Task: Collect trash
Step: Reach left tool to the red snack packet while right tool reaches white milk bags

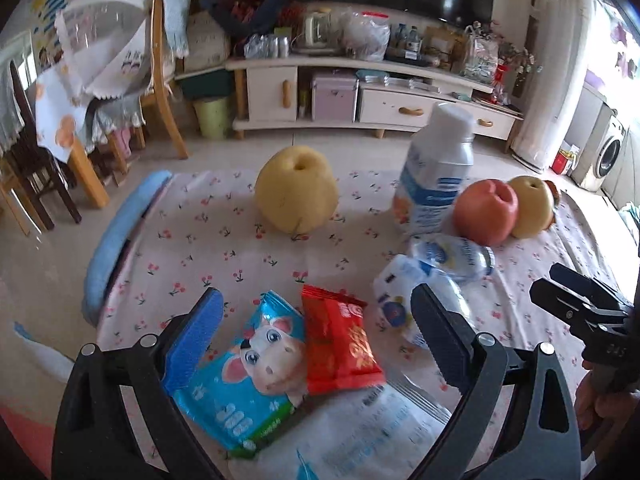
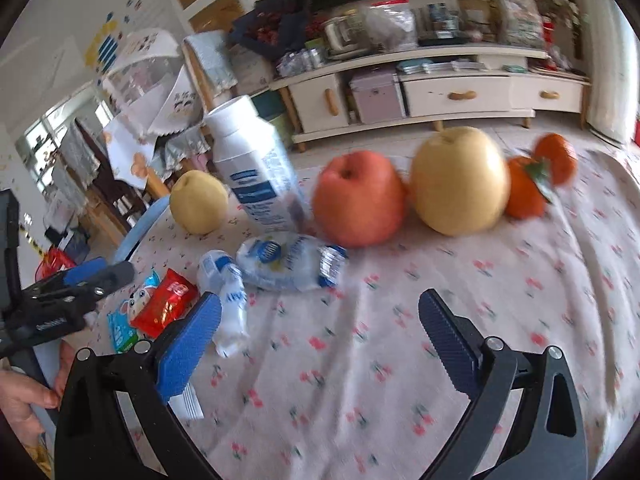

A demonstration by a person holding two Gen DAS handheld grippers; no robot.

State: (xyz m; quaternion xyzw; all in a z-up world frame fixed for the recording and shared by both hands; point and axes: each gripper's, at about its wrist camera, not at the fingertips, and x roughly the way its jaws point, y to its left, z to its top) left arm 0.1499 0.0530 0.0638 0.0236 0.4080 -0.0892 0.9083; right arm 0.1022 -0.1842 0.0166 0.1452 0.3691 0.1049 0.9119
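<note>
Glossy foil wrapper [image 1: 338, 344], cloth tablecloth [image 1: 224, 240]

The tablecloth [image 1: 208, 240] is pale pink-white, sprinkled with small red cherries on green stems. On it, at six o'clock in the left wrist view, lie a blue wrapper [image 1: 244, 372] printed with a white cartoon animal and a green lower edge, and a red wrapper [image 1: 340, 344] with gold and white lettering. Toward twelve o'clock sits a pale yellow pear [image 1: 296, 190], and at two o'clock a white bottle [image 1: 436, 172] with blue label bands, an orange-red apple [image 1: 486, 212] and two clear crushed bottles [image 1: 440, 276] with blue-and-white labels.
</note>
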